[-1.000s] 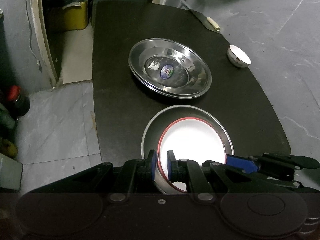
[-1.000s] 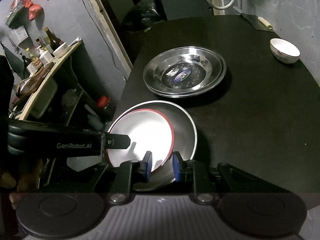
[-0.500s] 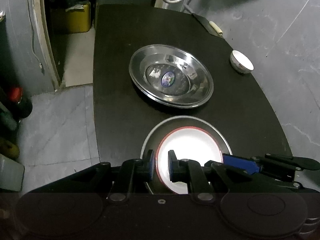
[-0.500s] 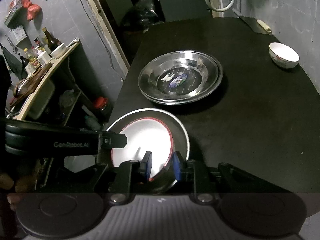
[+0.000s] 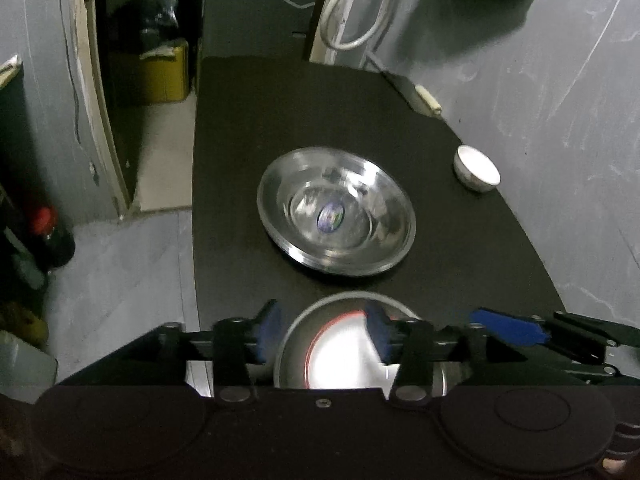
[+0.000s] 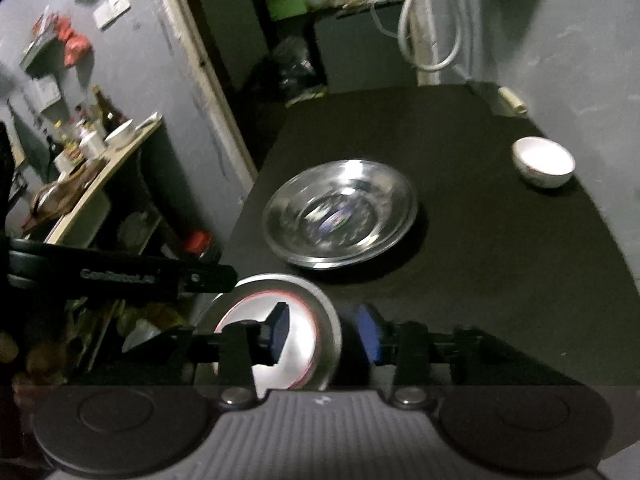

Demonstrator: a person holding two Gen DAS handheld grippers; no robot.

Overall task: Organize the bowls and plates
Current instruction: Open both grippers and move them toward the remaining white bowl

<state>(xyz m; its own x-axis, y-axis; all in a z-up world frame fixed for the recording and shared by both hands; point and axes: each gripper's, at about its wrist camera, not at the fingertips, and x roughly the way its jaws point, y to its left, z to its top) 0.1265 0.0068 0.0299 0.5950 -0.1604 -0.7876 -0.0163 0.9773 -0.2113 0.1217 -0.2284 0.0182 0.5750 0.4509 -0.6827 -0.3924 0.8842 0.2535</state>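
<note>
One red-rimmed white plate (image 5: 344,356) sat in one steel pan (image 6: 326,320); left gripper (image 5: 324,334) and right gripper (image 6: 320,330) jaws were opening, gripping nothing; one steel plate stack (image 5: 336,216) at 12, one white bowl (image 5: 477,168) at 1

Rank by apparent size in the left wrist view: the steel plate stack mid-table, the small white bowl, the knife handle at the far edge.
1. steel plate stack, clearly largest.
2. small white bowl.
3. knife handle, smallest, though it lies farther away.
</note>
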